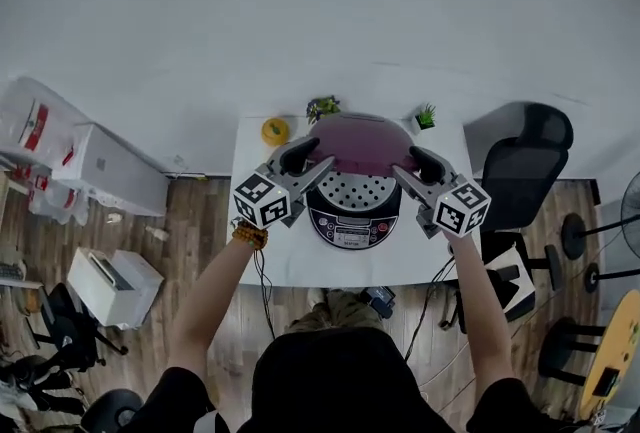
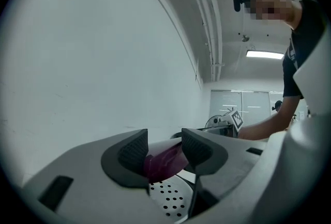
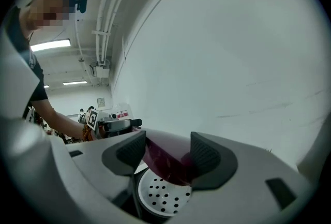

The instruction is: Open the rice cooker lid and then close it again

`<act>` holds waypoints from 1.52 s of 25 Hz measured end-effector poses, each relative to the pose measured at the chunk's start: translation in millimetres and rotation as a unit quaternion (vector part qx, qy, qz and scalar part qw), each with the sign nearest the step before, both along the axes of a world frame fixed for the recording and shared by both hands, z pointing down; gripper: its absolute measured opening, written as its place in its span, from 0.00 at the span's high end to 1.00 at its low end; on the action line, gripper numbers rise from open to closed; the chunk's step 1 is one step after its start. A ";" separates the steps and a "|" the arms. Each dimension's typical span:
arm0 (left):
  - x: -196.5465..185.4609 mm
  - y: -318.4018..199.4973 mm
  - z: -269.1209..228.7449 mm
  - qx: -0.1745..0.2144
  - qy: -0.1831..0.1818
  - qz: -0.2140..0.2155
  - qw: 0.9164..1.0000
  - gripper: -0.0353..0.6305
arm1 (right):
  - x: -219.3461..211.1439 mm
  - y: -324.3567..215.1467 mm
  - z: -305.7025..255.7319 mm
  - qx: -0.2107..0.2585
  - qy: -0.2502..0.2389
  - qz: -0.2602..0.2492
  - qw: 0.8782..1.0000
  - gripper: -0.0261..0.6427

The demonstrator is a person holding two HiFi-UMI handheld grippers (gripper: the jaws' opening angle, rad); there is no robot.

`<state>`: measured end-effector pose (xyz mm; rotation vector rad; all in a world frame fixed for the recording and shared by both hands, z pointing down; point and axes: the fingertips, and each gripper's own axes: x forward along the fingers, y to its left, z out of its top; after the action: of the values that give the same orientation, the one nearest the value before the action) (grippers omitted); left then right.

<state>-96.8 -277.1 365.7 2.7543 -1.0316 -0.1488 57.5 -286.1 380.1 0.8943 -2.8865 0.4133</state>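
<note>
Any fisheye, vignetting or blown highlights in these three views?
Head view: even, soft light, no hard shadows, the purple rice cooker lid reads clearly. Left gripper view: strong fisheye, black corners, ceiling light strip blown out. Right gripper view: same fisheye and black corners, ceiling pipes bowed.

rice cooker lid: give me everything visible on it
The lid is a glossy maroon dome, plastic by its look. It is raised off the cooker body and tilted up on the wall side. The left gripper and the right gripper each clamp one side edge of it. A pale perforated disc shows beneath it; I cannot tell whether that is the lid's own liner.
</note>
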 end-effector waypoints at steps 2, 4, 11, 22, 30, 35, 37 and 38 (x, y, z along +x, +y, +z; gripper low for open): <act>0.7 -1.0 -1.2 -0.006 0.001 -0.003 1.000 0.63 | 0.8 -0.9 -2.1 0.006 -0.001 -0.003 1.000 0.55; 0.0 -0.3 -1.3 -0.012 -0.006 -0.005 1.000 0.63 | -0.1 0.0 -2.9 0.010 -0.004 -0.005 1.000 0.56; -1.3 6.8 5.8 -0.018 -0.017 -0.003 1.000 0.63 | -1.9 7.3 2.3 0.014 0.004 -0.014 1.000 0.56; -2.9 24.0 27.1 -0.012 -0.002 0.010 1.000 0.63 | -2.9 23.2 22.4 -0.001 0.021 -0.016 1.000 0.55; -10.2 24.2 33.6 -0.016 0.017 0.006 1.000 0.71 | 0.3 30.0 27.6 -0.019 0.002 0.012 1.000 0.59; -9.7 29.5 41.2 -0.015 0.011 -0.007 1.000 0.72 | -2.3 36.1 34.5 -0.014 0.028 -0.002 1.000 0.61; -9.7 33.9 49.0 -0.023 0.005 -0.009 1.000 0.73 | -3.2 40.7 41.3 -0.016 0.041 -0.008 0.999 0.63; -9.5 35.9 53.2 -0.028 -0.001 -0.010 1.000 0.73 | -3.3 42.8 45.3 -0.018 0.045 -0.011 0.999 0.64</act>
<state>-106.2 -241.2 418.9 2.6960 -1.0470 -0.1188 54.2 -243.3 425.3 0.8534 -2.7961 0.4107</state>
